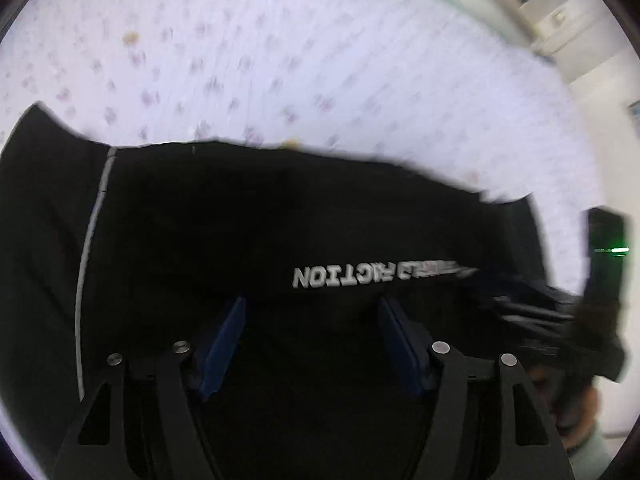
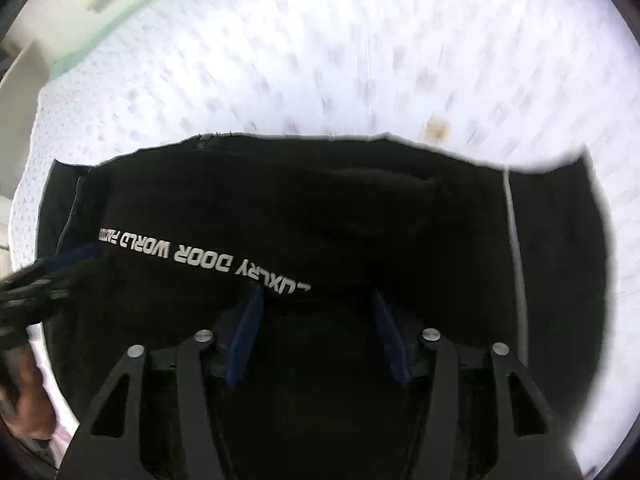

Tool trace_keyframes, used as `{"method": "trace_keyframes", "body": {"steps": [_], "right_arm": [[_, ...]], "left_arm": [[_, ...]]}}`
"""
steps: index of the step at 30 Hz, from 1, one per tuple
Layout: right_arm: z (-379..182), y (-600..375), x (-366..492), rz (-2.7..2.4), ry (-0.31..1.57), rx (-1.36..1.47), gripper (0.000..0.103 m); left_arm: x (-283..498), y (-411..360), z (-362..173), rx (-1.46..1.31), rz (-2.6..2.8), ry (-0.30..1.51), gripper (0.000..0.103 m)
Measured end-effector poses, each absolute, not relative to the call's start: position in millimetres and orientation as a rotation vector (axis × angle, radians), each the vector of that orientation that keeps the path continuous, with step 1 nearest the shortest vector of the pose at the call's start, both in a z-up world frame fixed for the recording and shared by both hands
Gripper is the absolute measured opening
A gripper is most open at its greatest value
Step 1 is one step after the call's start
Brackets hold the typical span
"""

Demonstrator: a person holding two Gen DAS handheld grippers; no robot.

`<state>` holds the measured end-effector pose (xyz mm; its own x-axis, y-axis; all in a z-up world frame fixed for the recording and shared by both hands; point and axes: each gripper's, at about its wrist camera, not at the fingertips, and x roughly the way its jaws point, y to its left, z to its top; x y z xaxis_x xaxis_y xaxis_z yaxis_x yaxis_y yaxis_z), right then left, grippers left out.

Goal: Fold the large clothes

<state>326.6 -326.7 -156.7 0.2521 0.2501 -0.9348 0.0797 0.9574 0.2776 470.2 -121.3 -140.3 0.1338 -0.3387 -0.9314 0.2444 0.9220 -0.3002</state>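
One black garment (image 1: 248, 216) with white lettering (image 1: 376, 276) lies spread on a white sheet (image 1: 280, 40) printed with small purple motifs, filling the lower half of both views. Left gripper (image 1: 312, 320) and right gripper (image 2: 316, 312) point down at the cloth, blue fingers (image 1: 224, 344) parted; whether fabric is pinched between them cannot be told. The left view alone shows a dark device with a green light (image 1: 612, 249) and the right gripper at its right edge; the right view alone shows a hand (image 2: 28, 396) at lower left. A white stripe (image 2: 514, 240) on the garment appears in both.
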Motion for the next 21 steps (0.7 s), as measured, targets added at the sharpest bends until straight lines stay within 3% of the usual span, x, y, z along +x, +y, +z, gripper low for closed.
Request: {"method": "trace_keyframes", "body": {"steps": [5, 10, 13, 17, 21], "right_arm": [[-109.9, -326.4, 309.9, 0.179, 1.233, 0.273, 0.057], [-55.3, -309.9, 245.2, 0.256, 1.142, 0.121, 0.057], [-68.3, -288.1, 206.8, 0.273, 1.196, 0.072, 0.057], [-126.6, -275.6, 201.2, 0.196, 1.299, 0.045, 0.056], [-117.9, -275.4, 207.5, 0.161, 1.317, 0.095, 0.056]], "left_arm": [[464.8, -114.2, -102.3, -0.109, -0.489, 1.292, 0.069], [409.8, -81.8, -55.4, -0.113, -0.596, 1.203, 0.069], [374.6, -65.3, -57.1, -0.097, -0.649, 1.23, 0.07], [354.9, -67.3, -117.9, -0.028, -0.514, 1.352, 0.069], [358.7, -71.6, -110.0, -0.047, -0.479, 1.344, 0.069]]}}
